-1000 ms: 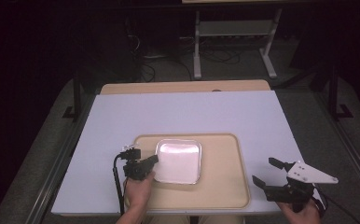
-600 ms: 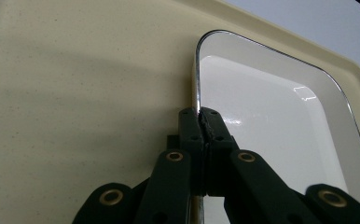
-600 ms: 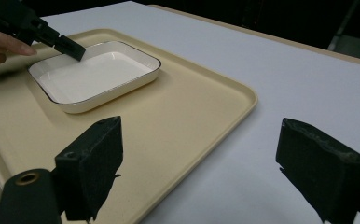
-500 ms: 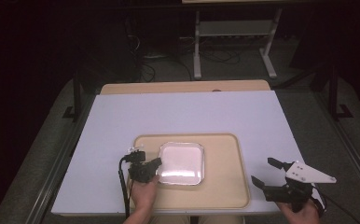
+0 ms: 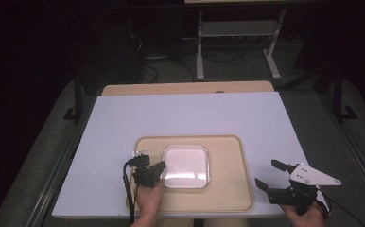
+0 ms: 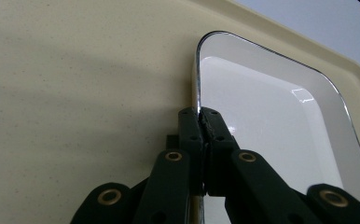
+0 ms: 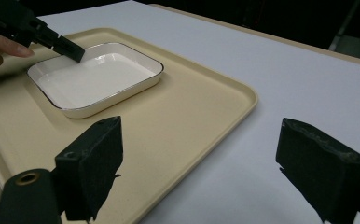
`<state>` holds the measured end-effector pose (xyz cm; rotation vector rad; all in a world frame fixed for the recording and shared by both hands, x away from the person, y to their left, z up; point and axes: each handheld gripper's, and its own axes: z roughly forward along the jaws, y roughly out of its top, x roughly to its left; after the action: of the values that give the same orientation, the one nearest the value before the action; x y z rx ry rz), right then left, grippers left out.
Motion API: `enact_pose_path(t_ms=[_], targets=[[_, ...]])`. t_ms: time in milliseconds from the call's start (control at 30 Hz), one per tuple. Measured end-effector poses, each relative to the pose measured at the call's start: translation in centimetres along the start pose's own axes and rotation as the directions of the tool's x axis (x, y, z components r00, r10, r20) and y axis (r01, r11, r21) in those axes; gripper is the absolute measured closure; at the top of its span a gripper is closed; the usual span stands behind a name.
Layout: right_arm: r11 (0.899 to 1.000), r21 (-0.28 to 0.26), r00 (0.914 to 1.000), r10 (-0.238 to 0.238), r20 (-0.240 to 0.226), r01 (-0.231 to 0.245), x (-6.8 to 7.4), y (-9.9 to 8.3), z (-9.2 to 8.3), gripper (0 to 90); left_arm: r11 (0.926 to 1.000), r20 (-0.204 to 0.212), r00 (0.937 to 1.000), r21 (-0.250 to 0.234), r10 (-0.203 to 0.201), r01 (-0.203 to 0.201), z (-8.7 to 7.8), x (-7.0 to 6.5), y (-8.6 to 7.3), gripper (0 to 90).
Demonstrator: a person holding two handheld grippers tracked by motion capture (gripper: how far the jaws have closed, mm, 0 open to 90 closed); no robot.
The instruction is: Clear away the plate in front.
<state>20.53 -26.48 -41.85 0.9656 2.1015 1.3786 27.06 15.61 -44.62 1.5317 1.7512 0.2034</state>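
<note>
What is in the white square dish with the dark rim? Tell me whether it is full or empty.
Empty. The white square dish with the dark rim shows a bare glossy bottom in both gripper views.

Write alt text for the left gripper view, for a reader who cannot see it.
Seen from close up, the left gripper has its two black jaws clamped shut on the thin dark-edged rim of a white dish with rounded corners. The dish sits on a beige tray, and a strip of the pale table shows beyond the tray's raised edge.

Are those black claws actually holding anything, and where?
The left gripper pinches the white dish by its near rim; the right gripper is open, holding nothing.
</note>
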Motion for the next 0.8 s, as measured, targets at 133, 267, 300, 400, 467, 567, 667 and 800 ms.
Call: enact_pose_path(t_ms=[133,267,300,400,467,567,667,800], targets=[[1.0,0.002,1.0,0.001,0.002,-0.001,-0.06,0.01,0.06,13.7,1.0,-0.001,1.0,0.0,0.003,-0.003,-0.03,-0.09,-0.11,87.6],[1.0,0.009,0.9999,-0.004,0.009,0.004,0.08,0.04,0.08,13.7,1.0,-0.002,1.0,-0.001,-0.002,0.002,-0.06,-0.14,-0.21,87.3],[1.0,0.008,0.9999,-0.004,0.011,0.004,0.12,0.05,0.05,13.7,1.0,-0.003,1.0,-0.002,-0.002,0.002,-0.07,-0.16,-0.25,87.3],[1.0,0.006,0.9999,-0.003,0.013,0.003,0.12,0.06,0.0,13.7,1.0,-0.003,1.0,-0.003,-0.005,0.005,-0.08,-0.21,-0.32,87.1],[1.0,0.008,0.9999,0.0,0.013,0.0,0.09,0.07,0.05,13.7,0.9999,0.0,0.9999,-0.006,-0.01,0.01,-0.08,-0.2,-0.38,87.0],[1.0,0.009,0.9999,-0.003,0.013,0.003,0.09,0.06,0.08,13.7,0.9995,0.009,0.9995,-0.004,-0.03,0.03,-0.11,-0.08,-0.35,86.8],[1.0,0.007,0.9999,-0.001,0.015,0.001,0.08,0.05,0.02,13.7,0.9997,0.004,0.9997,-0.006,-0.023,0.023,-0.12,-0.21,-0.44,86.8],[1.0,0.008,0.9999,-0.005,0.014,0.005,0.15,0.08,0.03,13.7,0.9997,0.005,0.9997,-0.007,-0.024,0.024,-0.12,-0.25,-0.51,86.8]])
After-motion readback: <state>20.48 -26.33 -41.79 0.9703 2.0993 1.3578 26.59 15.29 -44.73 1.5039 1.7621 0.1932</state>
